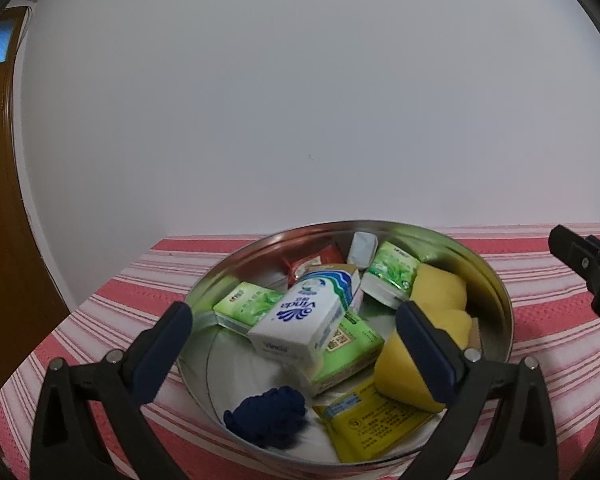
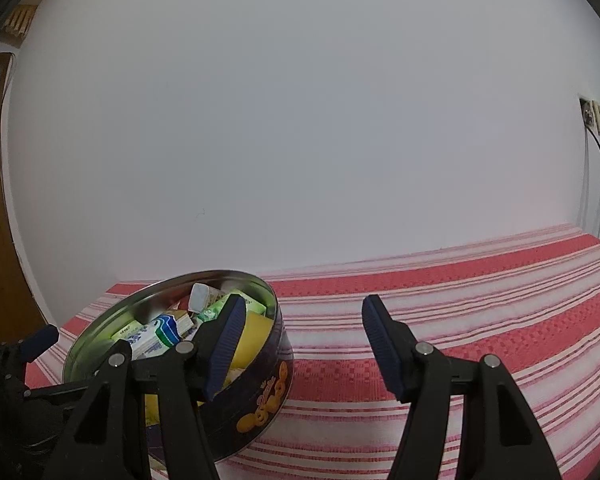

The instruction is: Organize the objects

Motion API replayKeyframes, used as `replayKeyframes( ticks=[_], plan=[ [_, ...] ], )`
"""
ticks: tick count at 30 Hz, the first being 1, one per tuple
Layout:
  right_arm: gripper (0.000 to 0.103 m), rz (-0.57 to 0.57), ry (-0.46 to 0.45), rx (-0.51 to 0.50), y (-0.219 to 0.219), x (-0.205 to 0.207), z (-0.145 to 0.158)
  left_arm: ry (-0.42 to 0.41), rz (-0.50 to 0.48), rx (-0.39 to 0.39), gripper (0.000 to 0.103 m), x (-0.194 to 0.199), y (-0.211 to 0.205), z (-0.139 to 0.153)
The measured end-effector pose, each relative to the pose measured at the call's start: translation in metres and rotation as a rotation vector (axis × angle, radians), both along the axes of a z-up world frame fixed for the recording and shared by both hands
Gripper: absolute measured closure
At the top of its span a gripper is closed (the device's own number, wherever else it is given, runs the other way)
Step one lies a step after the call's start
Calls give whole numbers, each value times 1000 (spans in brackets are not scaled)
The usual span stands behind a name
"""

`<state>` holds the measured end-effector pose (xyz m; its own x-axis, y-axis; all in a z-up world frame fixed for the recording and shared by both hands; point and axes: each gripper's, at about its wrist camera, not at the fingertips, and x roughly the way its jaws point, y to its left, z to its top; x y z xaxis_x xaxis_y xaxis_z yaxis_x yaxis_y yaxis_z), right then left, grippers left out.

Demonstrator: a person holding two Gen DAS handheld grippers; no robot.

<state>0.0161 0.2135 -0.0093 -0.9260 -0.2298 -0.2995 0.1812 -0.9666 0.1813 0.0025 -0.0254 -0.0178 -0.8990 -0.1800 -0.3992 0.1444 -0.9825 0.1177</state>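
A round metal cookie tin (image 1: 496,288) stands on a red-and-white striped cloth (image 1: 112,300). It holds a white Vinda tissue pack (image 1: 300,320), green tissue packs (image 1: 248,304), a yellow sponge (image 1: 440,292), a yellow packet (image 1: 364,416), a red sachet (image 1: 312,260) and a dark blue cloth ball (image 1: 272,416). My left gripper (image 1: 294,316) is open and empty, hovering over the tin's near side. My right gripper (image 2: 300,320) is open and empty, just right of the tin (image 2: 260,404); it also shows at the right edge of the left wrist view (image 1: 588,264).
A white wall (image 1: 300,100) rises right behind the table. A brown wooden door (image 1: 0,200) is at the left. A wall socket with cables (image 2: 596,116) is at the far right. The striped cloth (image 2: 480,280) stretches right of the tin.
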Motion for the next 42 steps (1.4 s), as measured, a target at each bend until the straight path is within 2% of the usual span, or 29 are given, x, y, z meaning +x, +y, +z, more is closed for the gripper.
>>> replayKeyframes(
  ticks=[4, 8, 10, 13, 16, 20, 21, 24, 26, 28, 30, 34, 35, 37, 40, 42],
  plan=[
    [40, 14, -6, 4, -3, -4, 0, -44, -30, 34, 0, -5, -2, -4],
    [40, 121, -48, 15, -3, 1, 11, -81, -66, 81, 0, -7, -9, -5],
    [40, 218, -90, 33, -8, -4, 19, -103, -83, 125, 0, -5, -20, -3],
    [40, 381, -187, 155, -32, -14, 33, -111, -71, 138, 0, 0, -40, 4],
    [40, 514, -318, 247, -64, -28, 31, -105, -19, 97, 0, 7, -62, 13],
    [40, 570, -412, 382, -100, -33, 12, -87, 27, 60, 0, 17, -86, 28],
    [40, 581, -432, 389, -104, -33, 8, -82, 35, 54, 0, 20, -88, 30],
    [40, 614, -517, 348, -114, -43, -3, -83, 36, 36, 0, 21, -89, 33],
    [40, 615, -536, 311, -115, -46, -12, -82, 45, 16, 0, 20, -86, 33],
    [40, 635, -581, 241, -117, -54, -15, -82, 46, 6, 0, 20, -85, 33],
    [40, 665, -622, 130, -117, -64, -18, -79, 50, 8, 0, 23, -87, 34],
    [40, 681, -611, 6, -111, -70, -16, -93, 43, 30, 0, 23, -94, 32],
    [40, 690, -584, -40, -102, -66, -10, -92, 45, 30, 0, 24, -96, 31],
    [40, 648, -472, -111, -77, -57, 9, -86, 47, 40, 0, 25, -99, 30],
    [40, 529, -334, -117, -44, -36, 28, -90, 32, 110, 0, 25, -103, 27],
    [40, 431, -308, -71, -34, -23, 30, -105, 14, 153, 0, 24, -98, 25]
  ],
)
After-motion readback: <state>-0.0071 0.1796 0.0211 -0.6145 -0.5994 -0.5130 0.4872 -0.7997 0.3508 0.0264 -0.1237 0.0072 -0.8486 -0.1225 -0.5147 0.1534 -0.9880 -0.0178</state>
